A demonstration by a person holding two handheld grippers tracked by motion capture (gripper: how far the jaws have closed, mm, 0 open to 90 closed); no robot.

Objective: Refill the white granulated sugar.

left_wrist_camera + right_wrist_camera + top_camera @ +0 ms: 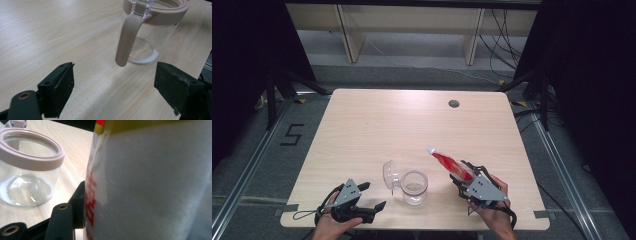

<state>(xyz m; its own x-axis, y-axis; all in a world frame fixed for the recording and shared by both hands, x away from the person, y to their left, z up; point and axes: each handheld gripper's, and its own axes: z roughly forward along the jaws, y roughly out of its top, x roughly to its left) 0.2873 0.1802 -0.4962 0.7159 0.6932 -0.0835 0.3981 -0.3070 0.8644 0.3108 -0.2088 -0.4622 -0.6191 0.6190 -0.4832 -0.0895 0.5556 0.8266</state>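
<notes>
A soft bag is clamped between the fingers of the right gripper. The bag is red and white plastic with a little yellow, and white grains can be seen packed inside it. It is held tilted, with its thin top pointing up and away from the fingers toward the middle of the desk. It is likely held this way so the grains can be tipped out.

Just beside the bag, on the side toward the other hand, a round glass jar is stood upright. Its mouth is ringed with a smooth pink band, and its clear lid is flipped open, so the way in is free. A thin layer of white is seen at the bottom.

The fingers of the left gripper are kept wide apart with nothing between them. They are pointed at the jar, and a pink clasp hangs down just ahead of them. The desk under everything is pale wood.
</notes>
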